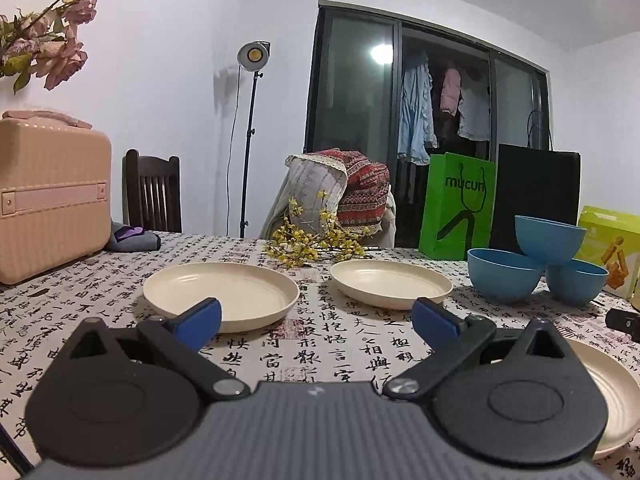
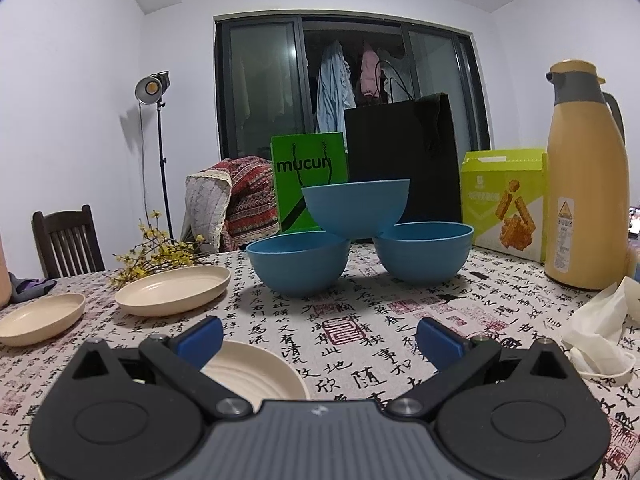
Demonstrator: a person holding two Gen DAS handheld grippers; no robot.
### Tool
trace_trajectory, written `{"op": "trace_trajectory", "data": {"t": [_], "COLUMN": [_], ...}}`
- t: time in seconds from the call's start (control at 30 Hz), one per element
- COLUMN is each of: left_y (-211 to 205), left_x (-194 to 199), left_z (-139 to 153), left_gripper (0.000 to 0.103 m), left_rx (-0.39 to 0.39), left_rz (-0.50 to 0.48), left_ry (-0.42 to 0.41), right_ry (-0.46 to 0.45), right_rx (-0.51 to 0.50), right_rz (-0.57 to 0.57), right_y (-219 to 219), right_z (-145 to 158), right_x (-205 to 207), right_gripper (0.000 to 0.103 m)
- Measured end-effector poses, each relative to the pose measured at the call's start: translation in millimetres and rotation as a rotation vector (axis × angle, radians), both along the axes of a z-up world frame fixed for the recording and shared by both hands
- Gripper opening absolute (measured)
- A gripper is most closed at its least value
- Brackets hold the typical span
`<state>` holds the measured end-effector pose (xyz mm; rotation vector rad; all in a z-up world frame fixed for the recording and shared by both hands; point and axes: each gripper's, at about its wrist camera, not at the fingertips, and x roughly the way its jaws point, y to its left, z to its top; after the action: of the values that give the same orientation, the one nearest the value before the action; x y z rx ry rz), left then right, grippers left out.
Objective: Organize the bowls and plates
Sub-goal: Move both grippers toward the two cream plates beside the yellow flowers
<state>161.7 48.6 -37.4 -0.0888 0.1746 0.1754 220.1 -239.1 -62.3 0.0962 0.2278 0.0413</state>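
Evidently no grasp had been made: the left gripper point(image 1: 316, 316) and right gripper point(image 2: 320, 334) were held with jaws spread and empty above the tablecloth point(image 2: 360, 360). Three cream plates point(image 1: 221, 294) point(image 1: 391, 283) point(image 2: 256, 372) lay apart; the blue bowls point(image 2: 298, 266) point(image 2: 423, 251) bore a third bowl point(image 2: 356, 206) on their rims. Gathering was judged unstarted, and lifting that perched bowl first seemed called for.

Calligraphy-print tablecloth point(image 2: 360, 360) carries three cream round plastic plates: far-left plate point(image 2: 38, 318), middle plate point(image 2: 172, 290), nearest plate point(image 2: 260, 372). Right of them, one blue plastic bowl point(image 2: 356, 206) rests on two others point(image 2: 298, 264) point(image 2: 424, 254); bags behind.
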Motion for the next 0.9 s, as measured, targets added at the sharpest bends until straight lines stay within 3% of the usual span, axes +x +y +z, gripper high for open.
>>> {"op": "trace_trajectory", "data": {"t": [0.33, 0.9], "left_y": [5, 35], "left_x": [5, 2], "left_z": [1, 16], "left_gripper": [0.103, 0.103], "left_rx": [-0.029, -0.080], "left_rz": [-0.007, -0.001], "left_ry": [0.050, 0.071], "right_ry": [0.014, -0.045], "right_rx": [-0.068, -0.059], "right_rz": [-0.041, 0.041], "right_y": [11, 49], "right_z": [3, 35], "right_x": [1, -1], "right_gripper": [0.103, 0.103]}}
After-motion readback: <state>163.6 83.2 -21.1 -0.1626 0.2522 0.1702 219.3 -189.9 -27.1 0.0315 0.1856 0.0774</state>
